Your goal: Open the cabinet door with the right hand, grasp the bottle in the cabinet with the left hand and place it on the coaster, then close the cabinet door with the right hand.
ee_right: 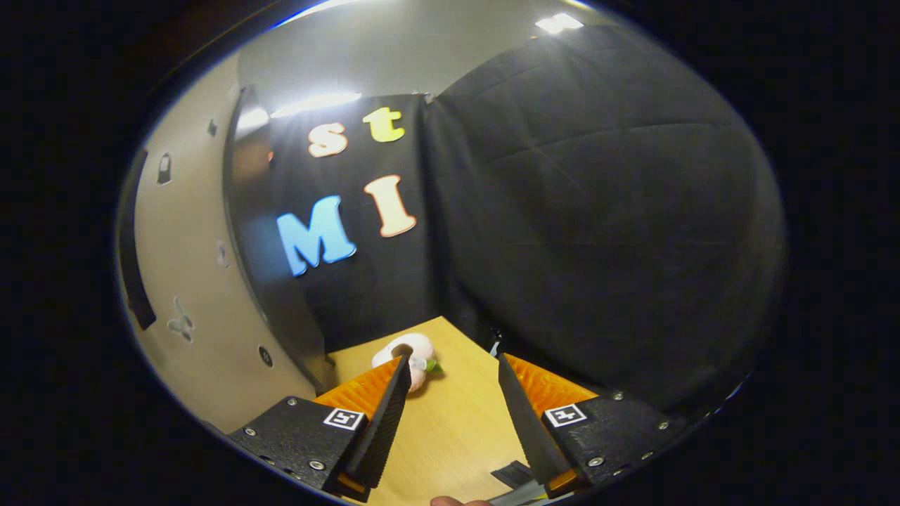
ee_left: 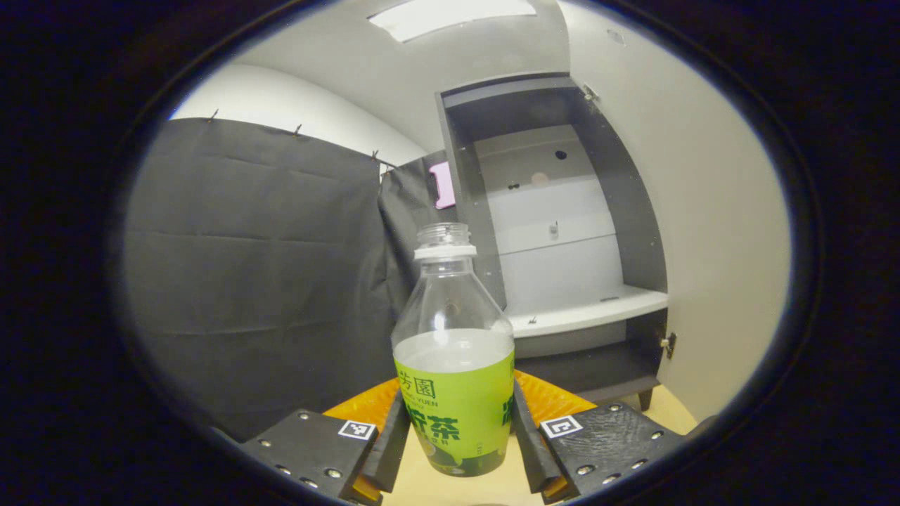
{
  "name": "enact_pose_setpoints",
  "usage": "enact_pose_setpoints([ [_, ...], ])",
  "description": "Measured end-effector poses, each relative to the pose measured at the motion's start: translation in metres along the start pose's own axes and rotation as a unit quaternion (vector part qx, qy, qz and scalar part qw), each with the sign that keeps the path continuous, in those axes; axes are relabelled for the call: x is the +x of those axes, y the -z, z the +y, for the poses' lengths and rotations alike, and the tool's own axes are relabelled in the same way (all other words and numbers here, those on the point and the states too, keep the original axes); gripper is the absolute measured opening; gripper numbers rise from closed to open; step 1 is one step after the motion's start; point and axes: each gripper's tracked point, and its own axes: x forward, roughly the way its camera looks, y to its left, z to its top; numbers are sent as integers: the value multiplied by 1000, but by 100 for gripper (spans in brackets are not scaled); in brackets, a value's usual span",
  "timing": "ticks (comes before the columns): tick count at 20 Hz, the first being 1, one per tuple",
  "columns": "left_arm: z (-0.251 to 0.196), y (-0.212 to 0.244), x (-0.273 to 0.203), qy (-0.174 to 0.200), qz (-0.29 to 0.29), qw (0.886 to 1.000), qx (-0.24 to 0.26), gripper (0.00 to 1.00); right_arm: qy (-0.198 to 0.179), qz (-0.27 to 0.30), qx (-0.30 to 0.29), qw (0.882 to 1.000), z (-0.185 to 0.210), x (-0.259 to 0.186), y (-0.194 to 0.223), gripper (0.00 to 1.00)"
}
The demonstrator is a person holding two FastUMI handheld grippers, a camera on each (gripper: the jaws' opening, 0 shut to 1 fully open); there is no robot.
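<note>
Bottle pinched in my L jaws, R jaws spread.
L view: my left gripper (ee_left: 455, 429) pinches bottle (ee_left: 454, 365) upright over table (ee_left: 450, 488); cabinet (ee_left: 555, 232) behind, door (ee_left: 703, 232) open. R view: my right gripper (ee_right: 450, 400) spread, holding nothing, above table nr toy (ee_right: 411, 355).

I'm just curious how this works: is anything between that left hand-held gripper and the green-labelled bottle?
Nothing visible. In the left gripper view the bottle stands upright directly between the left hand-held gripper's two fingers, which sit against its label on both sides. The open cabinet lies behind it.
</note>
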Motion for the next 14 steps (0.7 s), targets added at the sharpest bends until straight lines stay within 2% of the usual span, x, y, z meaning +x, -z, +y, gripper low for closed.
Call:
enact_pose_setpoints([
  [2,1,4,1,-12,23,1000,-3,70,-6,-14,13,1000,7,8,4,81],
  [4,2,-3,0,-23,24,999,-8,70,-8,-9,-18,1000,10,16,21,88],
  [5,0,-4,1,-24,18,999,-10,70,-4,-6,-36,999,10,27,29,85],
  [6,-1,-7,1,-25,10,1000,-11,70,1,-5,-48,999,10,33,35,93],
  [10,4,6,4,-22,6,1000,-3,70,8,9,-73,997,6,47,64,95],
  [13,-13,30,8,-9,21,999,-45,70,10,21,-102,994,1,51,83,96],
  [14,-17,38,7,-12,19,999,-41,70,7,28,-105,994,3,53,90,96],
])
